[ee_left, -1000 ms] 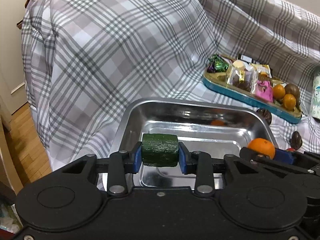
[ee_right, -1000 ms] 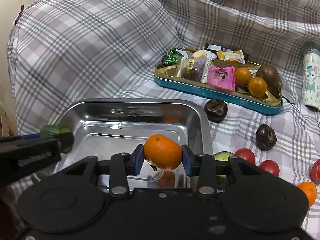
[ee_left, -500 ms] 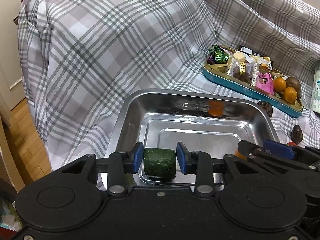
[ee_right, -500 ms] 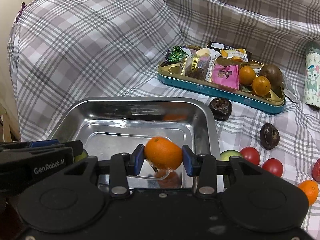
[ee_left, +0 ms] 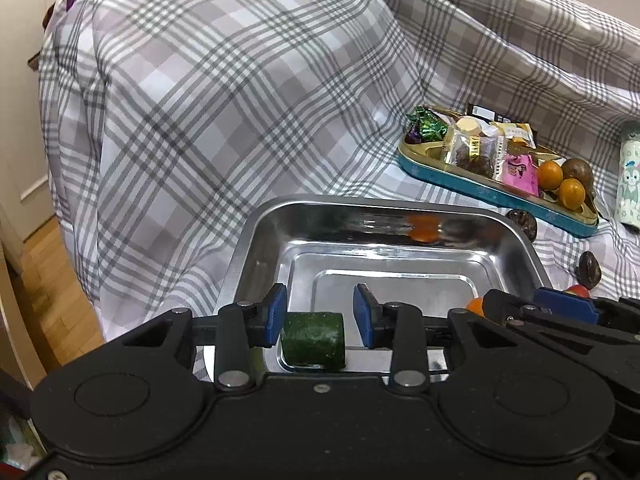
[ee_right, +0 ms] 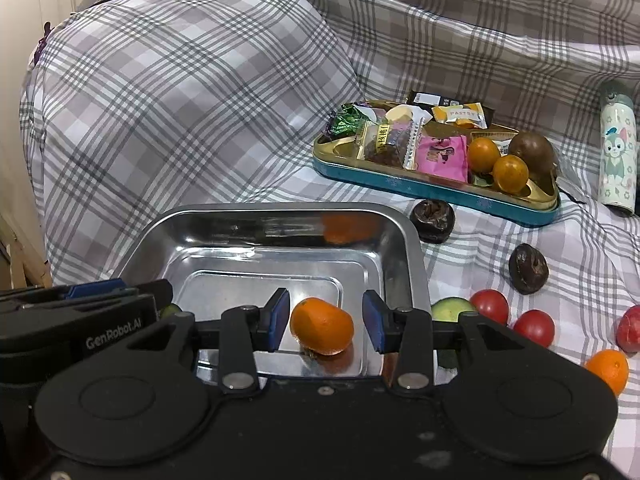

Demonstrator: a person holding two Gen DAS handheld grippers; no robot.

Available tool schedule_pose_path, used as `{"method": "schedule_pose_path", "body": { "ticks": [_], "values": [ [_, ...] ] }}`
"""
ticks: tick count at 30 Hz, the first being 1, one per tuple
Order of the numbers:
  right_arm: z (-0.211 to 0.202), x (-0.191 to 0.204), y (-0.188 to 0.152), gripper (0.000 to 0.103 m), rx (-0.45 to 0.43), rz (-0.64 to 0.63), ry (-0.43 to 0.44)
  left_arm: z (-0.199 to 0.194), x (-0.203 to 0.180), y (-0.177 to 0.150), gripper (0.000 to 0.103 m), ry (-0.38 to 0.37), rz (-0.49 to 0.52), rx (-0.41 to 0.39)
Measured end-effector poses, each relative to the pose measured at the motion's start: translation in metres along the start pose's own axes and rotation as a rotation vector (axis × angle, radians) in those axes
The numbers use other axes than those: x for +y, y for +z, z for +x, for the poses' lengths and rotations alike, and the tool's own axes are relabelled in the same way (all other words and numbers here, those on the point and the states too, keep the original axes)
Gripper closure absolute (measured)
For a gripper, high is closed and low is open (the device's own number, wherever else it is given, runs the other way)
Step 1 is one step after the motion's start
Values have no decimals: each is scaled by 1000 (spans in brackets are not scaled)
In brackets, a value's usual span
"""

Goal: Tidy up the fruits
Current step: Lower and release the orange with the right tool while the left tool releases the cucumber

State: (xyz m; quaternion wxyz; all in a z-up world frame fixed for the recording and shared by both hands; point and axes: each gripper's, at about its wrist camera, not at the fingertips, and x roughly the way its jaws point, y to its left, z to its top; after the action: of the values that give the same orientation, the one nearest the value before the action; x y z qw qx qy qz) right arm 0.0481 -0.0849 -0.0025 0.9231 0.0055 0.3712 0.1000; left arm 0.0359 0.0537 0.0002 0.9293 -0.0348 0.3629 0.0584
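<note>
Both tools stand open: left tool (ee_left: 320, 314) over the cucumber piece (ee_left: 313, 340), right tool (ee_right: 326, 320) around the orange (ee_right: 322, 331). We lift straight out of the steel tray (ee_right: 402, 236) without nudging either.

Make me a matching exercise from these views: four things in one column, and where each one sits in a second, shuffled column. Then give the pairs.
Things
1. cucumber piece
2. bottle
3. pink packet
4. red tomatoes

Places
A. in the teal tin
B. on the cloth, right of the steel tray
C. in the steel tray, between open blue pads
D. upright, right of the teal tin

Pairs: 1-C, 2-D, 3-A, 4-B
</note>
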Motion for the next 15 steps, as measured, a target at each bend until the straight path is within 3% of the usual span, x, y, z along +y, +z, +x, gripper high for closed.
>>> {"method": "schedule_pose_path", "body": {
  "ticks": [15],
  "values": [
    [-31,-16,-14,60,-25,43,3,-3,-5,-5,58,3,25,9]
  ]
}}
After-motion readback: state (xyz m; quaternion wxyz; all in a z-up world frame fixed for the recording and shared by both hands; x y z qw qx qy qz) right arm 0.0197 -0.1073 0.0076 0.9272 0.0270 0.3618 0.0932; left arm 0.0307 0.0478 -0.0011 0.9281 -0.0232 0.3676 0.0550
